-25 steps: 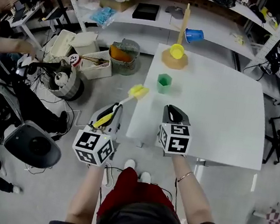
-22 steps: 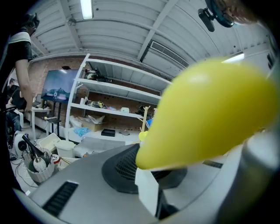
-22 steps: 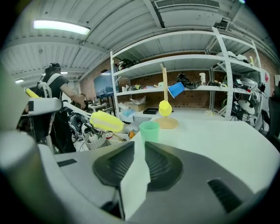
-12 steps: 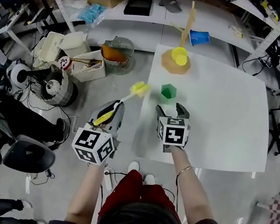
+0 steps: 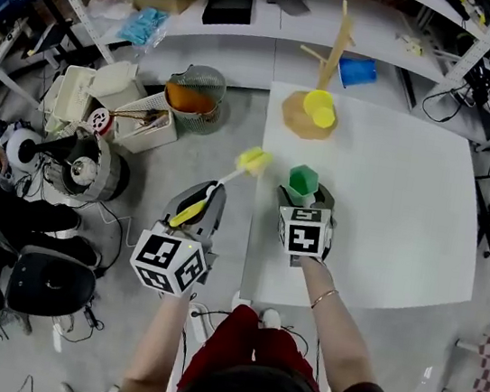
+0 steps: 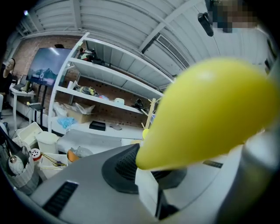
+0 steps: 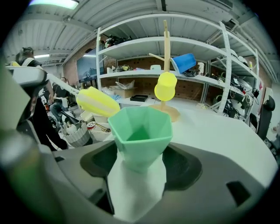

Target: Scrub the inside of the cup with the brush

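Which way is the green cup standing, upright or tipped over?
Upright. The green cup rests base-down on the white table, and the right gripper view shows its open mouth facing up, with nothing visible inside.

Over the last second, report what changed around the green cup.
The right gripper advanced across the white table to the green faceted plastic cup; its fingers have just been opening, and the cup now stands between them, ungripped. The left gripper carried the yellow-headed brush nearer. Unchanged: brush still held, cup upright.

White table [image 5: 388,212], green cup [image 5: 303,179], wooden rack [image 5: 304,117]
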`<state>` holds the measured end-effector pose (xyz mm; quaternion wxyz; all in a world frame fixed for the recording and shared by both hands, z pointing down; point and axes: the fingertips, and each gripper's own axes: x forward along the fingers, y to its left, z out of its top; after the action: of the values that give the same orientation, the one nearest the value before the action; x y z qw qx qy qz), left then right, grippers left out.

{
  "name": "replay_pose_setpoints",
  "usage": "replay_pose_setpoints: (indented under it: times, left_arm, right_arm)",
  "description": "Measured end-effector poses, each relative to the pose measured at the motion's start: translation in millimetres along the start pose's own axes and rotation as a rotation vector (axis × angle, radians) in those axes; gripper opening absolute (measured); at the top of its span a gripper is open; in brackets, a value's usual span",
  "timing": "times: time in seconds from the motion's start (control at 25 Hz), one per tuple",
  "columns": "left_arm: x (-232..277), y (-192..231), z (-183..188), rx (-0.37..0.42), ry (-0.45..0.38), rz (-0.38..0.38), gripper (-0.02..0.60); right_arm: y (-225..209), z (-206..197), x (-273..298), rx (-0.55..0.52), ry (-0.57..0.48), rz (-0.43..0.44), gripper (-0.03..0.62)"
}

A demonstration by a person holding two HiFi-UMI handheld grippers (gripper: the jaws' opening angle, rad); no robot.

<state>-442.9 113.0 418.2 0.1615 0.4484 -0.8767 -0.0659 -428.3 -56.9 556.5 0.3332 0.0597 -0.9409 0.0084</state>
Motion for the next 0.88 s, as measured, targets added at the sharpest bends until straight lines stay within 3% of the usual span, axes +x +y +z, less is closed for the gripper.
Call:
replay_pose_setpoints:
  times: [0.16, 0.48, 0.68, 0.88]
  left_arm:
    - [7.6, 5.4, -1.2, -0.007, 0.008, -0.031, 0.046]
    - [18.7, -14.9, 14.3, 0.017, -0.004, -0.152, 0.046]
    - [37.2, -66.2, 29.2, 0.054, -0.021, -0.288, 0.046]
    - [51.0, -146.8, 34.8, 0.063, -0.012, -0.444, 0.046]
  right_arm:
    - [1.4, 2.7, 2.0, -0.008, -0.003, -0.019, 0.311]
    - [-26.4, 15.8, -35.7, -0.001, -0.107, -0.112, 0.309]
    - [-79.0, 2.6, -86.3, 0.03, -0.133, -0.242, 0.308]
    - [-139.3, -29.2, -151.5, 0.07, -0.131, -0.38, 0.308]
